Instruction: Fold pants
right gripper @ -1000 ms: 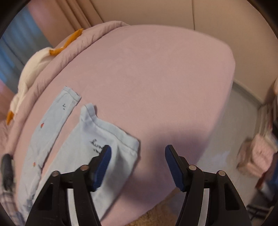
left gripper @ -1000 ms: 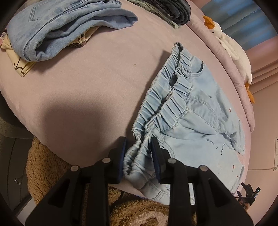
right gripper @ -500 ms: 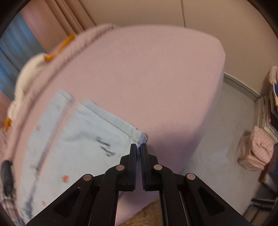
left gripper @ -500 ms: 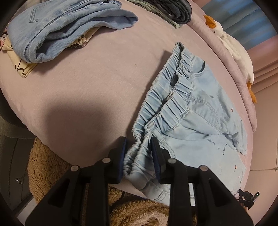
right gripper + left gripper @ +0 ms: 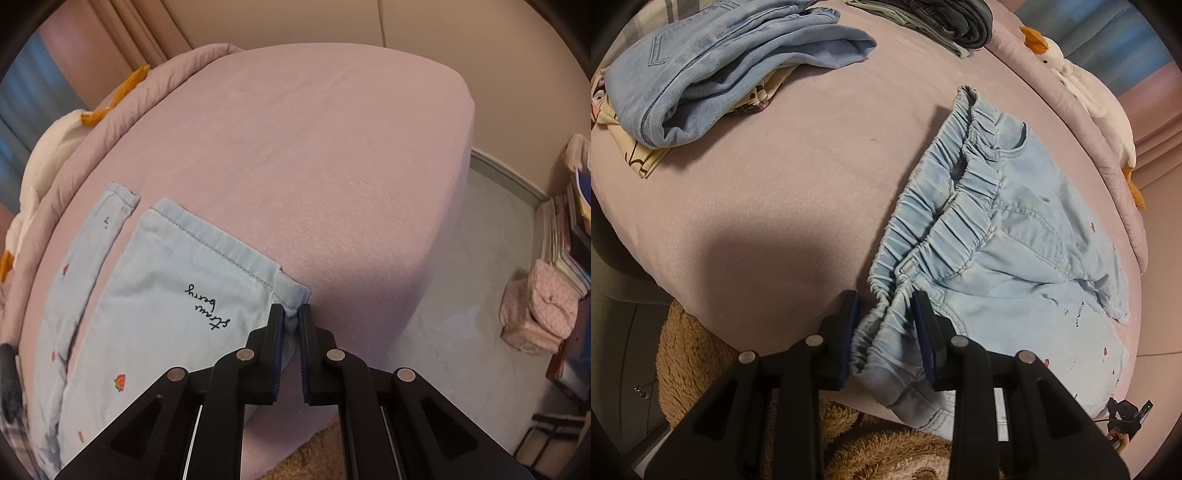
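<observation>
Light blue pants (image 5: pixel 1015 251) with an elastic waistband and small strawberry prints lie spread on the pink bed (image 5: pixel 775 192). My left gripper (image 5: pixel 886 306) is shut on the near end of the bunched waistband at the bed's front edge. In the right wrist view the two legs (image 5: pixel 159 280) lie flat, the nearer one printed with black script. My right gripper (image 5: pixel 291 314) is shut on the near corner of that leg's hem.
A pile of folded jeans (image 5: pixel 713 70) over a patterned cloth lies at the back left, darker folded clothes (image 5: pixel 945 18) behind. A white plush duck (image 5: pixel 1082 88) rests along the bed's far rim. Brown fluffy rug (image 5: pixel 701 362) below; a pink bag (image 5: pixel 543 310) on the floor.
My right gripper went from wide open over the leg hem to shut on its corner. The left gripper stayed clamped on the waistband.
</observation>
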`<state>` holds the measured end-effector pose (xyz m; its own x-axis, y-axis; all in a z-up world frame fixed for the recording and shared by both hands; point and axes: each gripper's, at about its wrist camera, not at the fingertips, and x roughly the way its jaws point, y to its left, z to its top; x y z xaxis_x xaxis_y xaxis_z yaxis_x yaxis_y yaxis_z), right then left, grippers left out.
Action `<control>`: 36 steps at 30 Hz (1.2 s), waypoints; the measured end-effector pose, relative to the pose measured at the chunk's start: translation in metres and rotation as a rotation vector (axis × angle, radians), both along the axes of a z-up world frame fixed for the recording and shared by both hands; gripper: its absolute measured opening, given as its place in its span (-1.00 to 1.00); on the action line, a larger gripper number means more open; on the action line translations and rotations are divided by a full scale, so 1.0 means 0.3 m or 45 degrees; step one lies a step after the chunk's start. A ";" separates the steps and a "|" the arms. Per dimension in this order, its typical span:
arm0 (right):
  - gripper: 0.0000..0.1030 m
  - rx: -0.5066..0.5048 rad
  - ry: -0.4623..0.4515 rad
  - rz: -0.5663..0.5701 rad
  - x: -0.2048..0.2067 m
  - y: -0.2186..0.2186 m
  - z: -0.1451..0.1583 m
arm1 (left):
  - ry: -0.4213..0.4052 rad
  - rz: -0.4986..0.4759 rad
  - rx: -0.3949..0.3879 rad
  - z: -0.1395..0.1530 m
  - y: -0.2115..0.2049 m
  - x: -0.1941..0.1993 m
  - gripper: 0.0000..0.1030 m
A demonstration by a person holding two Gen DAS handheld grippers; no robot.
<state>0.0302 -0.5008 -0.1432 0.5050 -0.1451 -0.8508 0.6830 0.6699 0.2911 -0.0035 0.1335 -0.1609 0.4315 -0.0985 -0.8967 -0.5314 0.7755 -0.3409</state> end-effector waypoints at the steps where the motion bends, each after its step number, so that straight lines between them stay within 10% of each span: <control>1: -0.91 -0.002 0.005 0.001 0.001 0.000 0.001 | 0.003 -0.002 -0.004 0.003 0.001 0.001 -0.25; 5: -0.91 -0.007 0.014 0.012 0.002 0.000 0.001 | 0.020 -0.018 0.114 0.053 -0.007 0.003 0.26; 10: -0.88 0.001 0.016 -0.004 -0.002 -0.002 0.000 | -0.059 0.064 0.078 0.140 0.008 -0.015 0.45; 13: -0.32 -0.032 0.065 -0.003 0.004 0.004 0.024 | -0.148 0.066 0.061 0.202 -0.018 -0.024 0.60; 16: 0.17 -0.089 0.053 0.011 0.003 0.024 0.074 | -0.192 0.026 0.072 0.243 -0.065 -0.004 0.61; 28: 0.46 -0.206 -0.206 0.240 0.051 0.244 0.330 | -0.290 -0.162 0.054 0.298 -0.211 0.122 0.62; 36: 0.52 -0.065 -0.274 0.517 0.289 0.478 0.347 | -0.287 -0.263 -0.050 0.271 -0.311 0.238 0.64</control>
<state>0.1170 -0.3575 -0.0390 0.6937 0.0620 -0.7176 0.2901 0.8878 0.3572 0.0679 0.0402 -0.0796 0.5864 -0.2379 -0.7743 -0.2710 0.8432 -0.4644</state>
